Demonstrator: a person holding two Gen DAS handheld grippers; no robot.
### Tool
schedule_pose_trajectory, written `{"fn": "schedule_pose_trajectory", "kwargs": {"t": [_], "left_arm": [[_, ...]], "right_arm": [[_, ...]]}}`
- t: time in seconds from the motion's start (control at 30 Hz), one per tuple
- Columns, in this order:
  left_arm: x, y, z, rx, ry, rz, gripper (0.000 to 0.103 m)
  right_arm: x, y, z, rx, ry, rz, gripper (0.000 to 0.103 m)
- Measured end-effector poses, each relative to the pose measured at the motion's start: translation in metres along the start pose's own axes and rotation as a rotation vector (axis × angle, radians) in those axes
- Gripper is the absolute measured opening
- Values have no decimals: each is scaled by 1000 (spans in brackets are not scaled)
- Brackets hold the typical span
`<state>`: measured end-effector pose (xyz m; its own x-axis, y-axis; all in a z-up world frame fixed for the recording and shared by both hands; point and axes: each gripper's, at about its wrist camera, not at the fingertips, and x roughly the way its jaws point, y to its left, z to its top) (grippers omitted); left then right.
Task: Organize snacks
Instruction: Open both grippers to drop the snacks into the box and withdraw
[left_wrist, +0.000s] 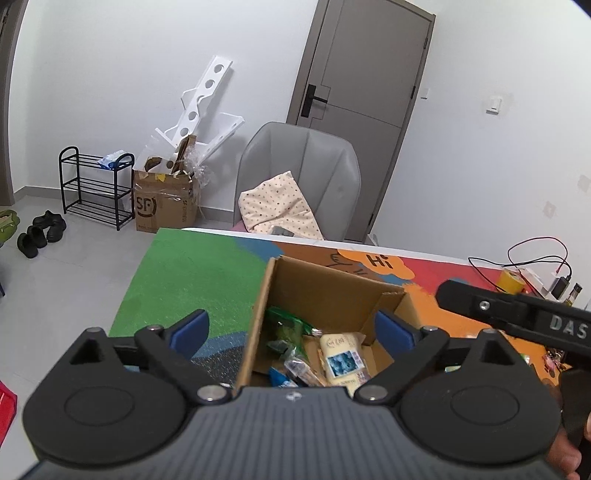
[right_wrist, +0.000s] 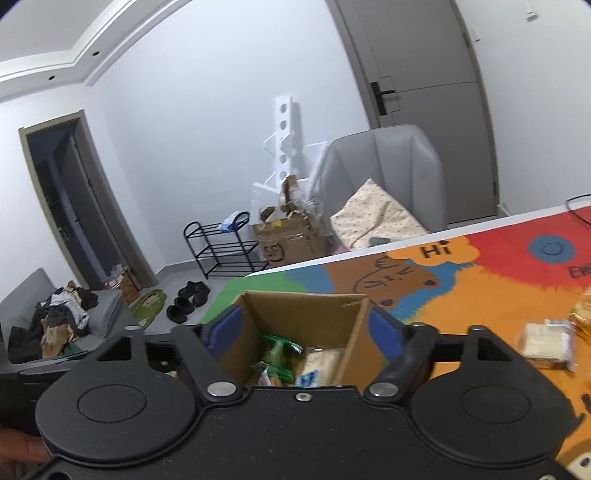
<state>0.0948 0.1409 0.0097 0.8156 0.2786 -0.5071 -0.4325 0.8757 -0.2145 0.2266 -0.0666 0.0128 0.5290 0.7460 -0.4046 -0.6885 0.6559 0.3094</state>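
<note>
We hold both grippers spread wide over the box (left_wrist: 325, 291): left gripper (left_wrist: 291, 328) and right gripper (right_wrist: 304, 328) grip nothing. Snacks (left_wrist: 340, 354) lie inside, just below our pads; one packet (right_wrist: 546, 343) sits right of the right gripper.

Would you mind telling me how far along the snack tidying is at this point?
Done: several snacks, including a green packet and a pale yellow packet, already lie in the cardboard box. In hand: nothing; the left gripper and right gripper are both open over the box. Left: a clear-wrapped snack and a yellowish packet beside it remain on the colourful mat.
</note>
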Motion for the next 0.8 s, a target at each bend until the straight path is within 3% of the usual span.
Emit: {"fn": "schedule_pose_trajectory", "kwargs": {"t": [0.33,0.8], "left_arm": [[-7,-26,-8,23,1,-46,98],[-17,-77,-24,83,32,-151,98]], "right_arm": [[-28,-27,-11,56,-29,-72,103],[-76,-70,-30,159,-78,-189,103]]}}
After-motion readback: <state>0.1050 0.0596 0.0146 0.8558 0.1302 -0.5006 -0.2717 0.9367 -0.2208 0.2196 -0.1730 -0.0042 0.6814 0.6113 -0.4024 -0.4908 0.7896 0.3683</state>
